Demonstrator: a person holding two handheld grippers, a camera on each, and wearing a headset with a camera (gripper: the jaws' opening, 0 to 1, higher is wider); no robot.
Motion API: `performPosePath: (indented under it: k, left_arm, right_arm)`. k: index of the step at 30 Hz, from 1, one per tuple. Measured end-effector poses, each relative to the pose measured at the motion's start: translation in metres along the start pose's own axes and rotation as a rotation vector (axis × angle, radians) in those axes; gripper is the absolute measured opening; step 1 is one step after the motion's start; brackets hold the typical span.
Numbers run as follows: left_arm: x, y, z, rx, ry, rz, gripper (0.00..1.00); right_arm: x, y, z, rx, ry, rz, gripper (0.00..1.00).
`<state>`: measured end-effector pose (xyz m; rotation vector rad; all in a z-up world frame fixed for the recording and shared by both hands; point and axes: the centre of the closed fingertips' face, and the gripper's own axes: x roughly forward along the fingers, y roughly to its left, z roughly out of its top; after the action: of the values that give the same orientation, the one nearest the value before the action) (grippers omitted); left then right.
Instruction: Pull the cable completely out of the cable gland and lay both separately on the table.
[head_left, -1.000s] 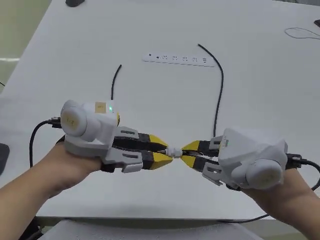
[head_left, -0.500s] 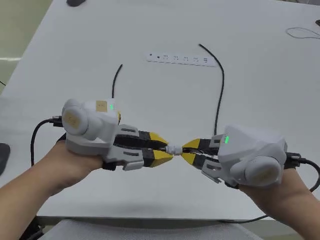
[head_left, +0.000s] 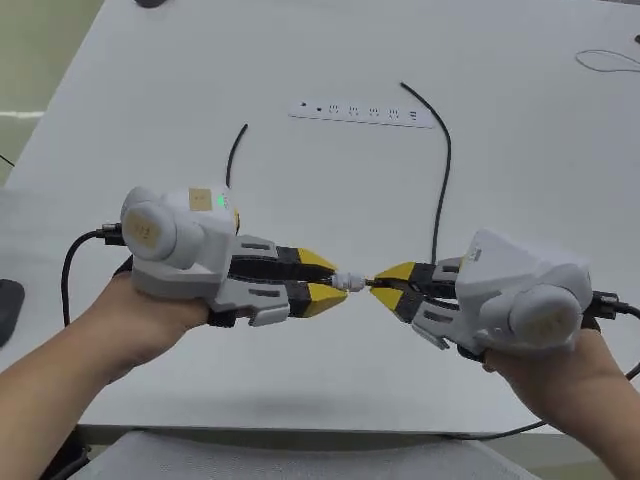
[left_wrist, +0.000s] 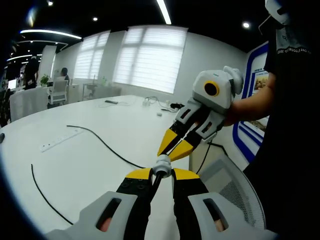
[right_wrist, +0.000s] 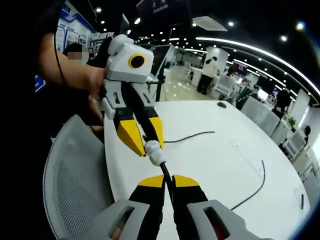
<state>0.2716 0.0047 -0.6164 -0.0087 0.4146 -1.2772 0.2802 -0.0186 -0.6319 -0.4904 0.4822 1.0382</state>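
Head view: clamped in the tips of the left gripper (head_left: 338, 282), the white cable gland (head_left: 350, 283). Pinched just beyond it by the right gripper (head_left: 379, 287), the black cable (head_left: 364, 283). Both held level in fists, tips facing, above the table (head_left: 300, 60).

Left gripper view: closed on the gland, with the right gripper's tips just beyond.

Right gripper view: closed on the cable, gland just ahead, between the left gripper's tips.

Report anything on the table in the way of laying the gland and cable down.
Nothing visible. The table beneath the left claw, holding the cable gland, and the right claw, holding the cable, is bare; the power strip and a loose black cord lie farther back.
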Motion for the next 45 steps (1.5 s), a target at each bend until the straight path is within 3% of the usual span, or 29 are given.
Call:
performPosePath:
  k: [17, 24, 29, 35, 45]
  left_arm:
    - [-0.005, 0.002, 0.002, -0.008, -0.011, 0.025, 0.15]
    - [-0.005, 0.000, 0.001, -0.010, -0.009, 0.024, 0.15]
    - [-0.001, -0.004, -0.002, -0.009, 0.002, 0.011, 0.15]
    - [0.003, -0.007, -0.004, -0.012, 0.006, 0.001, 0.15]
    - [-0.001, 0.000, -0.004, -0.012, 0.008, 0.010, 0.15]
  right_arm:
    - [-0.007, -0.023, -0.039, 0.214, 0.017, -0.121, 0.00]
    - [-0.007, -0.032, -0.068, 0.319, 0.055, -0.187, 0.00]
    - [-0.005, -0.031, -0.085, 0.391, 0.082, -0.199, 0.00]
    - [-0.002, -0.029, -0.090, 0.460, 0.104, -0.203, 0.00]
    - [-0.008, -0.029, -0.085, 0.444, 0.087, -0.227, 0.01]
